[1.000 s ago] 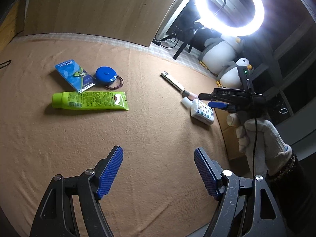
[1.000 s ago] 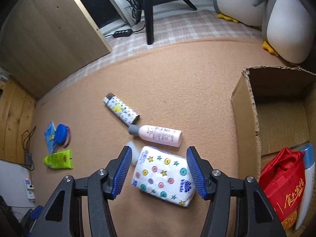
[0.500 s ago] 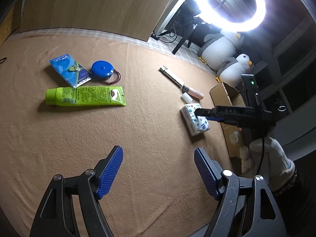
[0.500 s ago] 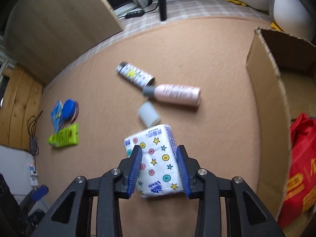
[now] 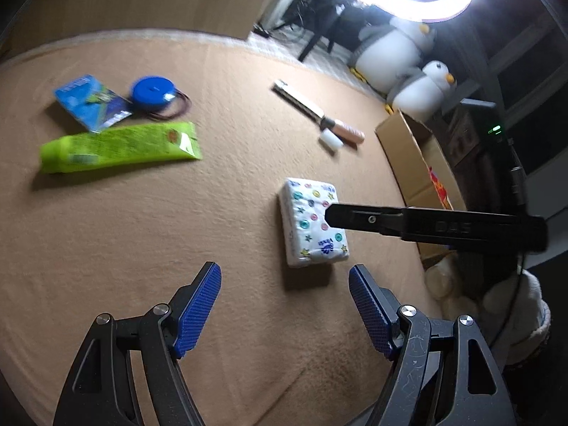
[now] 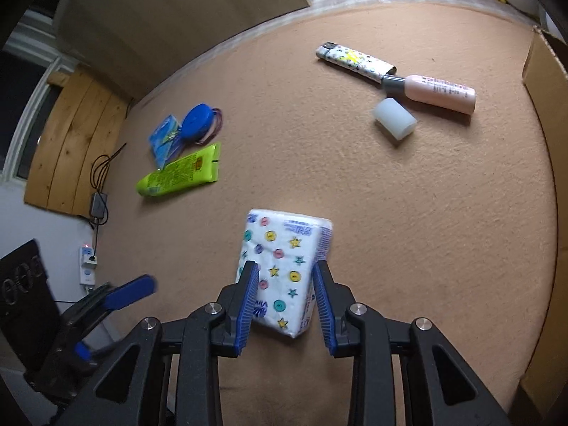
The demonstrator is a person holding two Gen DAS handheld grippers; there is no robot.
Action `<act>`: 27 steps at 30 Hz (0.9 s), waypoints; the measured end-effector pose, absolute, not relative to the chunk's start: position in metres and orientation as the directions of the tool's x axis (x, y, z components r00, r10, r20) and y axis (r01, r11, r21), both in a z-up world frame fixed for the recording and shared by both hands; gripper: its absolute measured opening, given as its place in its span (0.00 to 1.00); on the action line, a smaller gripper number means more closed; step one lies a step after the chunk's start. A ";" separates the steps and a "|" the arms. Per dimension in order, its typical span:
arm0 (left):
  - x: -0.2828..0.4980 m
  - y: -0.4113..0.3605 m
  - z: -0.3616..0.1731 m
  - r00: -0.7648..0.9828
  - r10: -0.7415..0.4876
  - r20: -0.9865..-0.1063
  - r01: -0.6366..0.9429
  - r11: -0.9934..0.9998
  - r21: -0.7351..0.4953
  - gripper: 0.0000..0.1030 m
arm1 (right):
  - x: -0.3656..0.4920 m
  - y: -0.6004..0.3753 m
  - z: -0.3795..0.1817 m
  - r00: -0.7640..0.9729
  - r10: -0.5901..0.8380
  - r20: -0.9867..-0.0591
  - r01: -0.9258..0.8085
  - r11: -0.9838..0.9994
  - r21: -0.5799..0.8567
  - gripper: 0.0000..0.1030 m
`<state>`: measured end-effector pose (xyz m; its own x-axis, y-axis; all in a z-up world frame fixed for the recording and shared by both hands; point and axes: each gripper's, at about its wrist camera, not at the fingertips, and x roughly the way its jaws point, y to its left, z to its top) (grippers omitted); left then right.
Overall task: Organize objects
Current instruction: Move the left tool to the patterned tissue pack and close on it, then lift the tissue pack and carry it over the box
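Right claw point(image 6: 284, 298) with tissue pack point(image 6: 284, 266) over tan carpet point(image 6: 426, 230)

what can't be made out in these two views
- Inside of brown cardboard box: left wrist view, its near wall hides most; right wrist view, cut by the edge.
- Print on lime green tube: blurred, too small.
- Far side of button-print tissue pack: left wrist view, right gripper covers it.

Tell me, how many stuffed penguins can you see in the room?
2. The big penguin sits on the floor under the ring light; the small penguin is just in front of it, behind the cardboard box. More may be hidden.
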<state>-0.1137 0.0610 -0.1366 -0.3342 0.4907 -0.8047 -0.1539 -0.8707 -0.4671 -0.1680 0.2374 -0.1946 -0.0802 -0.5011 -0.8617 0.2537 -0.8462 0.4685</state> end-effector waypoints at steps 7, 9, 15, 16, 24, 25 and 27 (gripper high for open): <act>-0.135 0.091 -0.157 -0.278 0.497 -0.822 -0.209 -0.867 -0.453 0.75 | -0.165 0.242 -0.191 -0.091 -0.490 -0.867 0.260 -0.852 0.455 0.42; -0.140 0.098 -0.159 -0.268 0.500 -0.824 -0.224 -0.864 -0.451 0.74 | -0.164 0.243 -0.193 -0.083 -0.492 -0.866 0.257 -0.851 0.458 0.42; -0.146 0.114 -0.166 -0.238 0.513 -0.824 -0.244 -0.853 -0.461 0.59 | -0.160 0.241 -0.201 -0.063 -0.509 -0.858 0.257 -0.839 0.479 0.42; -0.146 0.116 -0.166 -0.235 0.515 -0.824 -0.244 -0.852 -0.463 0.55 | -0.160 0.240 -0.202 -0.058 -0.511 -0.857 0.260 -0.837 0.482 0.42; -0.147 0.123 -0.170 -0.234 0.510 -0.828 -0.249 -0.854 -0.456 0.48 | -0.159 0.238 -0.207 -0.050 -0.508 -0.860 0.271 -0.836 0.478 0.36; -0.147 0.123 -0.169 -0.236 0.508 -0.828 -0.246 -0.856 -0.455 0.47 | -0.159 0.239 -0.206 -0.051 -0.508 -0.860 0.270 -0.836 0.478 0.35; -0.148 0.125 -0.167 -0.239 0.507 -0.828 -0.246 -0.857 -0.453 0.47 | -0.159 0.242 -0.206 -0.051 -0.511 -0.858 0.268 -0.835 0.481 0.34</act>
